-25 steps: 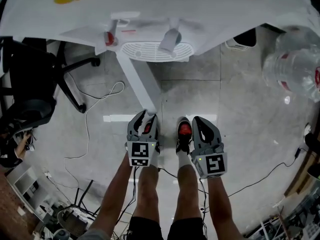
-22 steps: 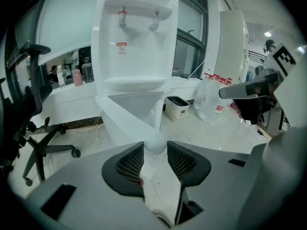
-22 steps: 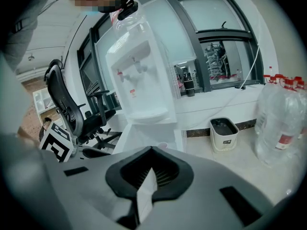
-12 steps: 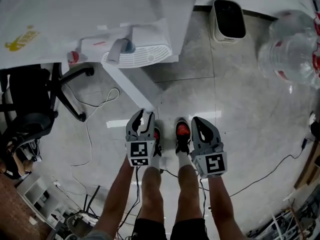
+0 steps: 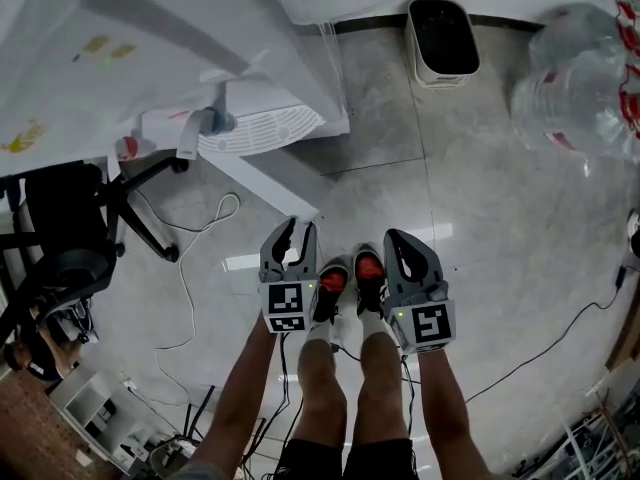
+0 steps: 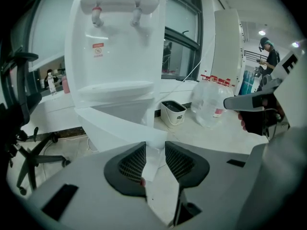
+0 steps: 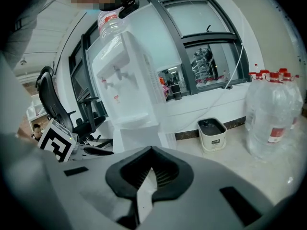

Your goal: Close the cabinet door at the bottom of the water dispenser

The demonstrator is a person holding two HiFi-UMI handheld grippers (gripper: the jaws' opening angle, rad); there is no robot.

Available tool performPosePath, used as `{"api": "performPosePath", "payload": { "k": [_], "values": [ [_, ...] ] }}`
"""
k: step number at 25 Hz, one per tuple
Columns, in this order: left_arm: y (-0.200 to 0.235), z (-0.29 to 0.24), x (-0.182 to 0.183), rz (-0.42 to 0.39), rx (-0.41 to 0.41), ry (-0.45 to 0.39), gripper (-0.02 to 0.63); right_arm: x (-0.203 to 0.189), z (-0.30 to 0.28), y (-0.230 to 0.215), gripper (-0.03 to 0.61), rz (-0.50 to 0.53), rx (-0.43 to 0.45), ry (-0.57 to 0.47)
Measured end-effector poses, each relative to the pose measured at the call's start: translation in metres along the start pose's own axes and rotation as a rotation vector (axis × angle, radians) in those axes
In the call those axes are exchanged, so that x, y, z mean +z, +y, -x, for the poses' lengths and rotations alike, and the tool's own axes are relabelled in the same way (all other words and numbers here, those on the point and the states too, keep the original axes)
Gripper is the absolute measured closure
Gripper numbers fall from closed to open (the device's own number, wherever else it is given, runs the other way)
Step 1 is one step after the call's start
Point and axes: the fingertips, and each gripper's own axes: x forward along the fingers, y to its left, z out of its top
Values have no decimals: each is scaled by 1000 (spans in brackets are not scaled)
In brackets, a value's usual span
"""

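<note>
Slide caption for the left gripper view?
Left claw, jaws just closing, straddles the edge of the open cabinet door under the water dispenser.

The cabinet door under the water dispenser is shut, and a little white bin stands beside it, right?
No: the cabinet door stands open, swung out from the water dispenser, as the left gripper view shows. The little white bin is beside it.

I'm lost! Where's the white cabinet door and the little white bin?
White cabinet door (image 5: 268, 181): head view, its top edge.
Little white plastic bin (image 6: 176, 120): left gripper view, its front wall.
</note>
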Motion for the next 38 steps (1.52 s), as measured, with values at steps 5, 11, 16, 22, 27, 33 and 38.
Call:
{"api": "performPosePath", "payload": {
  "k": [5,11,16,22,27,33,38],
  "values": [
    [-8,-13,13,-31,-24,-8,476,3,0,-10,566,-17,-25,-22],
    [-15,-30,28,-73,-35,-14,483,4,-4,-28,566,-41,-60,-44],
    [-18,-43,39,-94,-29,-19,497,9,-7,-41,566,-55,-82,-61],
    [-21,-58,53,-106,-28,-33,505,17,-12,-55,566,-64,-98,-81],
    [-22,-67,63,-118,-27,-37,505,19,-16,-62,566,-69,-103,-90],
    [-18,-75,69,-129,-20,-39,505,24,-18,-69,566,-68,-112,-98],
    [-18,-79,73,-147,-23,-47,505,25,-19,-73,566,-69,-123,-100]
  ]
}}
